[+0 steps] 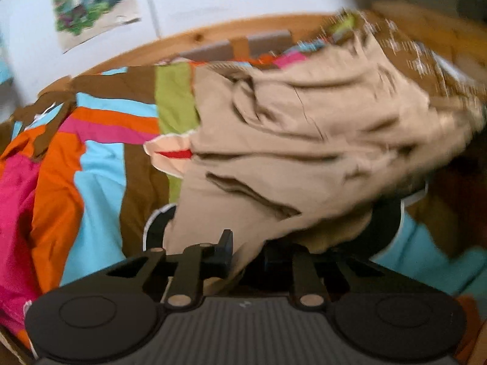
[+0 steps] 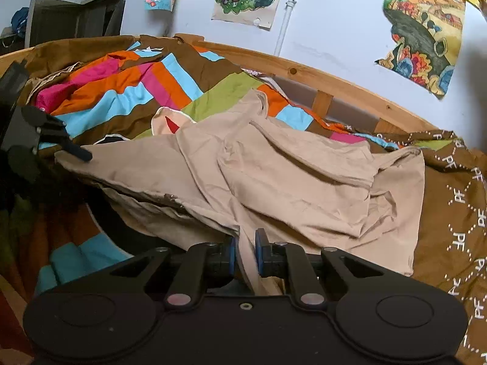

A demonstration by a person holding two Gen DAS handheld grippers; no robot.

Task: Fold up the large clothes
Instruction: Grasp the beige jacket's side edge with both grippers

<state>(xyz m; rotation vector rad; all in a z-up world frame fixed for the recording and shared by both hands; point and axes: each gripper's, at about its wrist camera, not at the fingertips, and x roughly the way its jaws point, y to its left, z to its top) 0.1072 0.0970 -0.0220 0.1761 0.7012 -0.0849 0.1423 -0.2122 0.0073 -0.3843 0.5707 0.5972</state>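
A large beige garment point(image 2: 274, 176) lies crumpled on the striped bedspread; it also fills the left wrist view point(image 1: 289, 140), blurred. My right gripper point(image 2: 245, 252) is shut on a fold of the garment's near edge. My left gripper point(image 1: 246, 252) is shut on another part of the beige cloth, which drapes over its fingers. The left gripper also shows at the far left of the right wrist view point(image 2: 73, 152), pinching the garment's left corner. A small peach cloth with a red mark point(image 2: 170, 121) peeks out behind the garment.
The bed carries a bedspread point(image 2: 127, 91) striped in brown, pink, orange, blue and green. A wooden bed rail point(image 2: 319, 79) runs along the far side. A brown patterned cloth point(image 2: 453, 213) lies at the right. Posters point(image 2: 423, 27) hang on the white wall.
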